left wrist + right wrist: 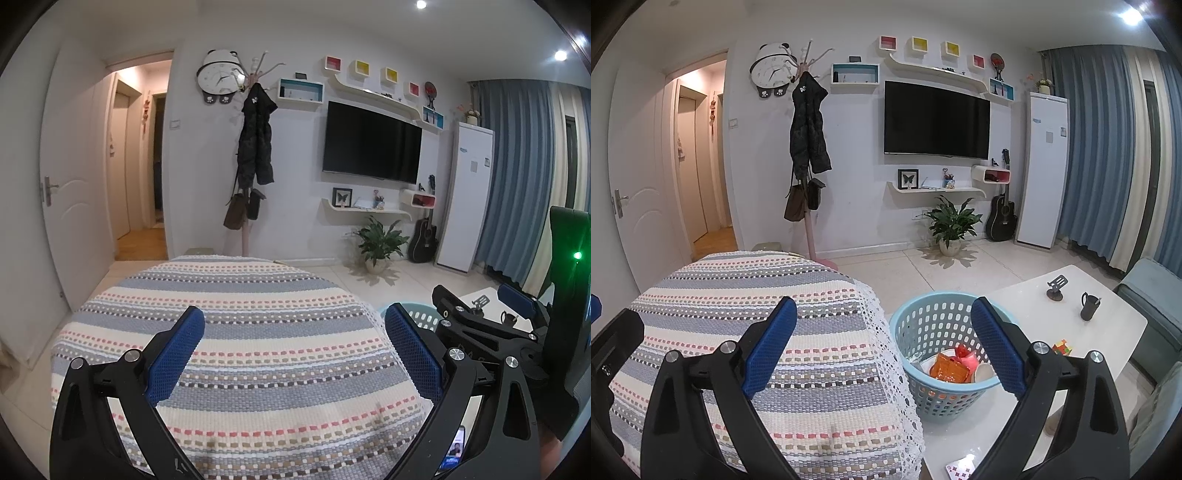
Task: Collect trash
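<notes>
A light blue perforated basket (925,319) stands on the floor between the striped surface and the white table. It holds trash: an orange wrapper (950,369), a red piece (966,356) and a white cup (983,373). My right gripper (882,343) is open and empty, held above the basket's left rim. My left gripper (295,354) is open and empty above the striped cloth (266,332). The basket's rim (421,314) peeks out behind the left gripper's right finger. The right gripper's body (487,321) shows at the right of the left wrist view.
A low white table (1034,317) carries a phone stand (1057,288), a dark cup (1089,305), a puzzle cube (1063,348) and a patterned card (960,469). A potted plant (951,225), guitar (1001,218), coat rack (809,147) and TV (936,120) line the far wall.
</notes>
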